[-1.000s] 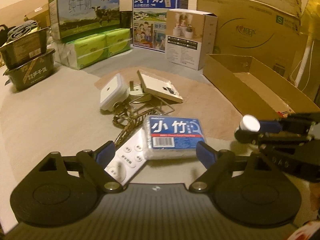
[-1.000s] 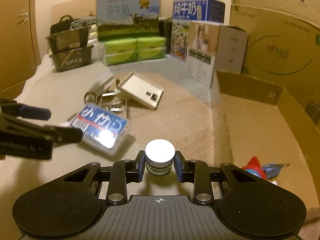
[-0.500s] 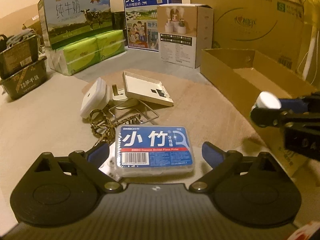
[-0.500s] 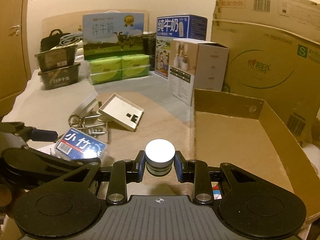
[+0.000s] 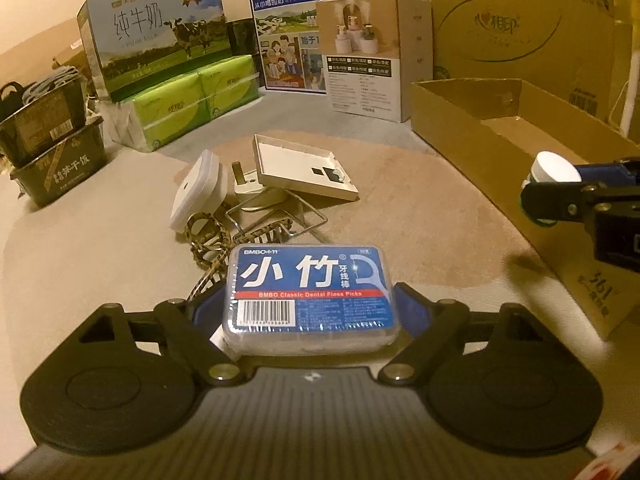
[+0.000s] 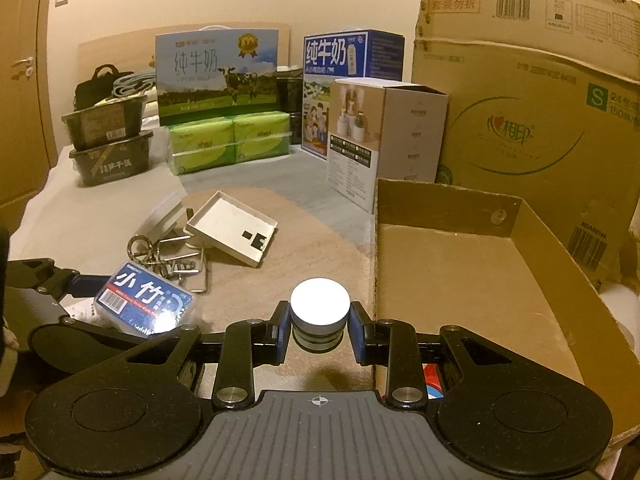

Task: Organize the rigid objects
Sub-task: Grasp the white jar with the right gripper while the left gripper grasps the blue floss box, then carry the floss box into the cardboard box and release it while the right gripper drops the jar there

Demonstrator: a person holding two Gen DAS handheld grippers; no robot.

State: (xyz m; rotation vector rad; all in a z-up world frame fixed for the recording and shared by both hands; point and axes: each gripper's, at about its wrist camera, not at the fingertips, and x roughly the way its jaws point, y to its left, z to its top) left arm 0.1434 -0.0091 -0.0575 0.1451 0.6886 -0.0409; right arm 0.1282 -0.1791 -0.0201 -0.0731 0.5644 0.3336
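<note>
A blue-labelled clear box of dental floss picks (image 5: 310, 292) lies between the fingers of my left gripper (image 5: 306, 308). The jaws are closing, and the blue pads (image 5: 206, 306) touch both of its short sides. In the right wrist view the same floss box (image 6: 146, 304) sits tilted at the lower left, with the left gripper's fingers (image 6: 86, 280) around it. My right gripper (image 6: 319, 330) is shut on a small round jar with a white lid (image 6: 319, 306), hovering by the near left corner of an open cardboard box (image 6: 448, 194). From the left wrist view, that jar (image 5: 554, 168) hangs beside the cardboard box (image 5: 472, 120).
A white switch plate (image 5: 300, 164), a white plug adapter (image 5: 196, 190) and tangled metal wire pieces (image 5: 248, 232) lie just beyond the floss box. Milk cartons, green tissue packs (image 5: 192, 108) and dark food tubs (image 5: 52, 160) line the back. A red and blue item (image 6: 434, 384) lies in the cardboard box.
My left gripper moved forward and down over the floss box, spread wider, then narrowed onto its sides. The right gripper carried the jar slightly up, closer to the cardboard box.
</note>
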